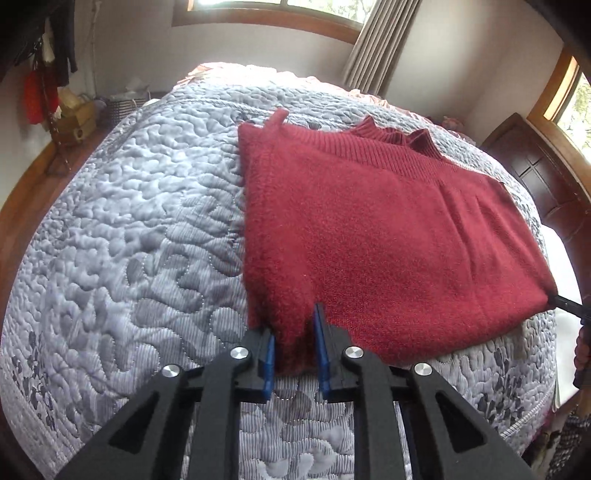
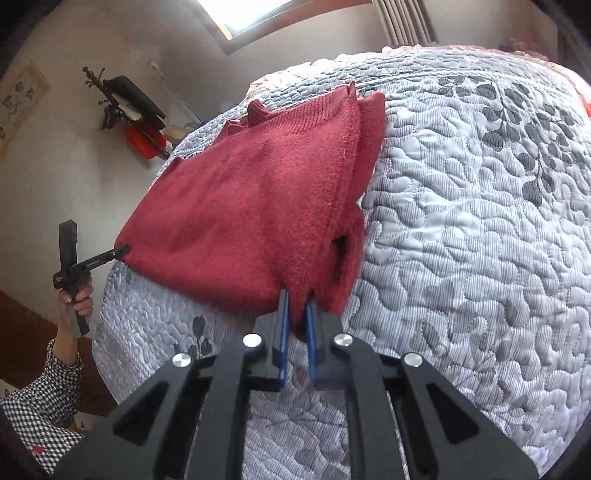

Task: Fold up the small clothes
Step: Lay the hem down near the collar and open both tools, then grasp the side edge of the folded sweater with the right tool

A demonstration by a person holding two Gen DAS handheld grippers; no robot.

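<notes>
Sweater [image 1: 369, 229] on quilt [image 1: 129, 221], near corners apparently pinched by left hand-held gripper [image 1: 295, 347] and right hand-held gripper [image 2: 297, 328].

The red sweater [image 1: 369, 236] is fuzzy knitted wool-like cloth, its body brushed and matt, with a ribbed band toward the upper right of the frame. Under it the bed's quilt [image 1: 140, 229] is grey stitched fabric, puffy between seams and faintly sheened (finely ribbed near the bottom). The left gripper [image 1: 297, 347] has matt black plastic arms, shiny round metal bolts and smooth blue fingers [image 1: 322, 354]. The window frame [image 1: 266, 22] at top is varnished wood.
</notes>
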